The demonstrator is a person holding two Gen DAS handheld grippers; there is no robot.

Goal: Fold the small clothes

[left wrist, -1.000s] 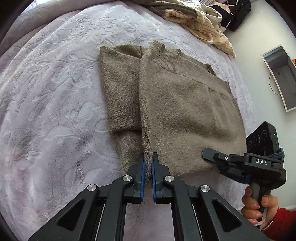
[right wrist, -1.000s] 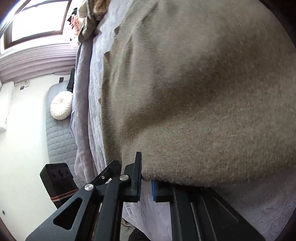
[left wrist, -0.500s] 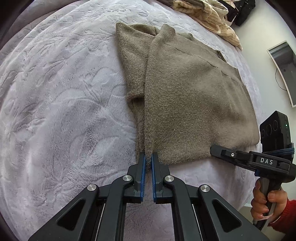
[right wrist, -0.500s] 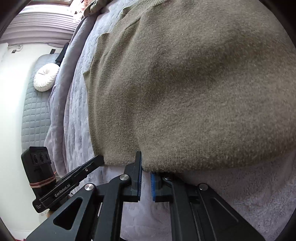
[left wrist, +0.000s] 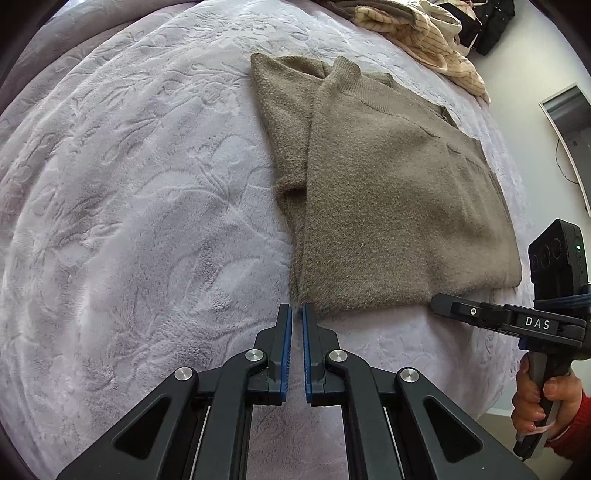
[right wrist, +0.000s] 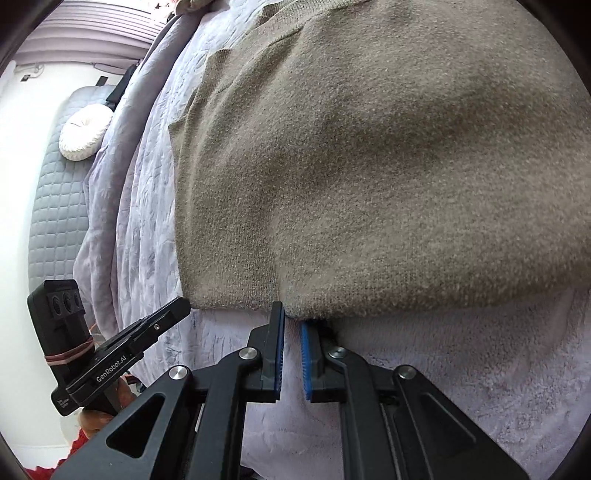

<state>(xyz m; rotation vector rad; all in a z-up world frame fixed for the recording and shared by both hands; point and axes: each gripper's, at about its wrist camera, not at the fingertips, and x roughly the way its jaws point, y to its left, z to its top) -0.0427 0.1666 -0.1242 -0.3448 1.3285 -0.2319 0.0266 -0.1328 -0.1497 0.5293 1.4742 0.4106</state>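
Taupe knit, the folded sweater (left wrist: pixel 399 199) lies flat on the lilac bed (left wrist: pixel 129 203), spreading away ahead of both tools. The left tool (left wrist: pixel 296 312) is pressed together with nothing between its pads, its tips just short of the sweater's near left corner. The right tool (right wrist: pixel 292 317) stands slightly spread at the near hem; its jaws have just been opening, and the hem edge overlaps its tips without being pinched. Striped clothes (left wrist: pixel 424 33) are heaped far ahead of the left tool.
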